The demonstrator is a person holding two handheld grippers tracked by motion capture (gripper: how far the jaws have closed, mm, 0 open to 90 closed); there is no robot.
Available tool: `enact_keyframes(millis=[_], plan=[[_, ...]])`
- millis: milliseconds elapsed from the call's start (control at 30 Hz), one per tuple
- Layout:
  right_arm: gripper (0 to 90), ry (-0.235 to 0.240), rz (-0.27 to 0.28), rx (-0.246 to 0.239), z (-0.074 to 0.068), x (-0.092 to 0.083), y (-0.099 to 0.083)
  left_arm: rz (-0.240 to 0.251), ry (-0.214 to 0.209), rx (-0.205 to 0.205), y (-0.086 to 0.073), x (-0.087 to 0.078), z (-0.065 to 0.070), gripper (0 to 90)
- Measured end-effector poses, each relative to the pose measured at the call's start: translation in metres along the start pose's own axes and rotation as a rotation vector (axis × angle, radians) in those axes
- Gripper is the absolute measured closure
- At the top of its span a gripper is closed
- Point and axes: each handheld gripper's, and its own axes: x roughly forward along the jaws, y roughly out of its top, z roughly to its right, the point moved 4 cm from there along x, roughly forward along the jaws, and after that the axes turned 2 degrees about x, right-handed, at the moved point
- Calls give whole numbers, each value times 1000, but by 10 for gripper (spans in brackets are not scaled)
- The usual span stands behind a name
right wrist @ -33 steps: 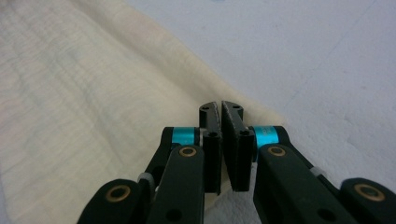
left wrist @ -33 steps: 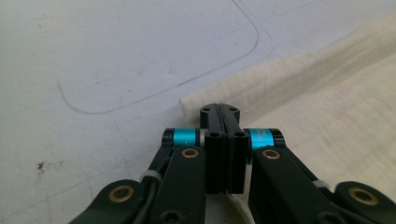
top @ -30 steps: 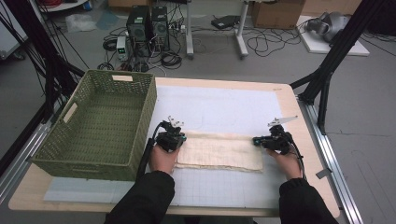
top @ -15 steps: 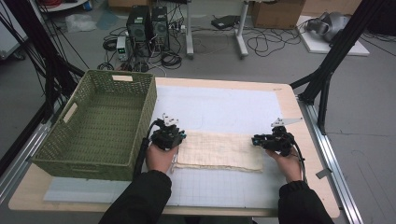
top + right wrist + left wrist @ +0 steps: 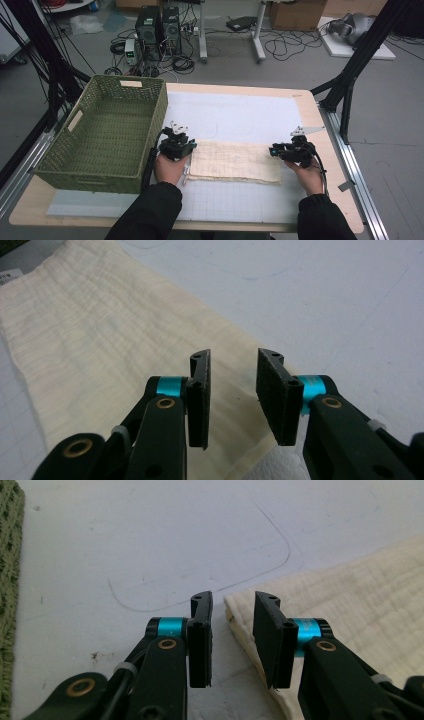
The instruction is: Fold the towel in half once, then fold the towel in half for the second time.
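Observation:
A folded cream cloth (image 5: 234, 161) lies flat on the white mat (image 5: 240, 115) near the table's front. My left gripper (image 5: 176, 142) hovers at the cloth's left end, open, its jaws straddling the far left corner of the cloth (image 5: 360, 605) with nothing between them (image 5: 232, 625). My right gripper (image 5: 290, 150) is at the cloth's right end, open as well; its jaws stand over the cloth's edge (image 5: 100, 340) with a gap between them (image 5: 232, 382).
A green woven basket (image 5: 107, 132) stands on the table's left, close to my left gripper. The wooden table edge (image 5: 320, 125) runs on the right. Computers and cables lie on the floor behind the table.
My left gripper has shifted slightly toward the cloth's left corner. The right gripper has edged a little left onto the cloth's end. The cloth has not moved.

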Motion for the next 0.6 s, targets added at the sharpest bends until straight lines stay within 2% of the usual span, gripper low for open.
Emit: enact_keyframes(millis=[233, 367, 600], plan=[[668, -6, 4, -1, 0, -2, 0, -4, 7, -5, 0, 0, -1, 681], [669, -21, 30, -4, 1, -5, 2, 1, 7, -9, 0, 0, -1, 668], [639, -22, 30, 12, 4, -5, 2, -16, 14, -19, -1, 4, -3, 642]])
